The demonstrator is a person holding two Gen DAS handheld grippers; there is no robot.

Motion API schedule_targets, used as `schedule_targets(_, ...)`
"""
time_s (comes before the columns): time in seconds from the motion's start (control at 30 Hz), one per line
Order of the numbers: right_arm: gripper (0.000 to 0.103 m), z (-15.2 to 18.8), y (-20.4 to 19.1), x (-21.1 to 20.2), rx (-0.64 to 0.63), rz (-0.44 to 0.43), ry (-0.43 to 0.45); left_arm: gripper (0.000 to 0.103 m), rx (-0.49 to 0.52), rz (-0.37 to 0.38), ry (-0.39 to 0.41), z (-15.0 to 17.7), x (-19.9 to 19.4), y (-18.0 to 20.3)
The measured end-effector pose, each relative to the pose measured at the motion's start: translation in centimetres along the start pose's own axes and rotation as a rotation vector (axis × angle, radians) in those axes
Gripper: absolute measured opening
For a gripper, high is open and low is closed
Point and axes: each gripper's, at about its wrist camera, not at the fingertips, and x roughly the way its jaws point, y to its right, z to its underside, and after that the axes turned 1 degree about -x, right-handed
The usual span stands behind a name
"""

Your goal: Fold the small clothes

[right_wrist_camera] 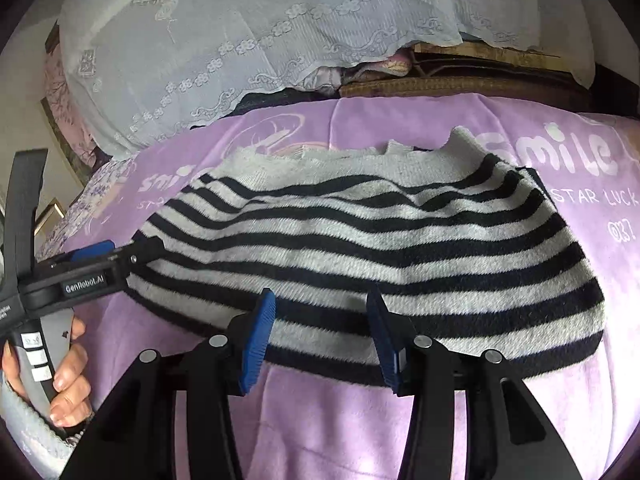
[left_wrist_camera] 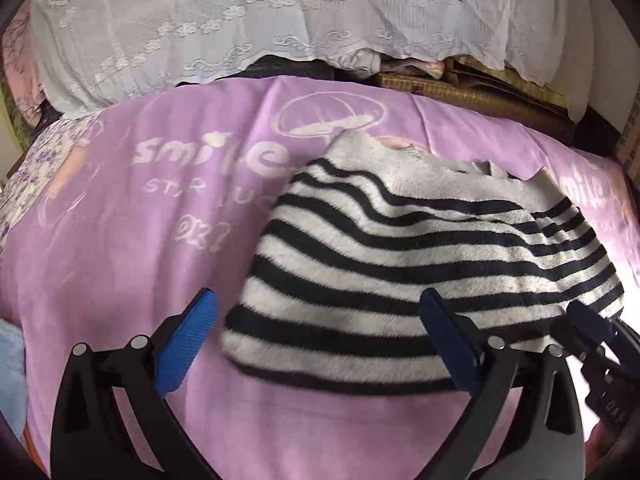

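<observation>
- Your left tool [left_wrist_camera: 320, 320] stands spread wide, its blue pads apart and pinching nothing; the near left corner of the striped sweater [left_wrist_camera: 400, 264] lies between and below them.
- Your right tool [right_wrist_camera: 320, 336] has its pads partly spread over the near hem of the sweater [right_wrist_camera: 360, 248]; the pads press on no cloth.
- In the right wrist view, your left tool [right_wrist_camera: 96, 254] reaches in from the left, with its tip at the sweater's left edge, and your left hand [right_wrist_camera: 60, 376] grips its handle.
- In the left wrist view, the tip of your right tool [left_wrist_camera: 588, 320] shows at the right edge, just beside the sweater's near right corner.
- The sweater, black and white in stripes, lies folded flat on the purple blanket [left_wrist_camera: 120, 240], hem toward you and pale collar edge on the far side.
- The blanket bears white "smile" lettering [right_wrist_camera: 560, 152] beside the sweater.
- Behind the blanket, a white lace cloth [left_wrist_camera: 200, 20] hangs over piled things.
</observation>
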Motion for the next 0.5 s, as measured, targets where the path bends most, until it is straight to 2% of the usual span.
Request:
schedule_targets(0.03, 0.057, 0.5, -0.5, 0.4, -0.016, 0.001, -0.02, 0.098, 0.003, -0.013, -0.026, 0.3, 0.7, -0.1)
schedule_targets(0.1, 0.062, 1.1, -1.4, 1.5, -0.069, 0.043, -0.042, 0.099, 0.011, -0.058, -0.13, 1.1, 3.6, -0.3)
schedule_targets(0.13, 0.068, 1.4, -1.9, 1.6, -0.097, 0.052, -0.041, 0.099, -0.019, -0.025, -0.156, 1.3, 4.7, -0.7)
schedule_targets(0.2, 0.07, 1.6, -2.4, 1.4, -0.123, 0.061, -0.038, 0.099, -0.054, 0.001, -0.165, 1.2, 4.2, -1.4)
schedule_targets(0.37, 0.069, 0.1, -2.3, -0.6, -0.058, -0.004, 0.033, 0.098, -0.044, 0.013, -0.051, 0.0, 0.2, -0.5)
schedule_targets(0.43, 0.069, -1.3, -2.7, -0.5, -0.068, 0.019, 0.043, 0.098, -0.014, 0.023, -0.009, -1.1, -1.1, 1.1)
schedule_targets(0.5, 0.066, -2.4, -2.9, 0.7, -0.078, 0.061, 0.028, 0.098, 0.02, 0.009, -0.001, -2.0, -1.0, 2.8)
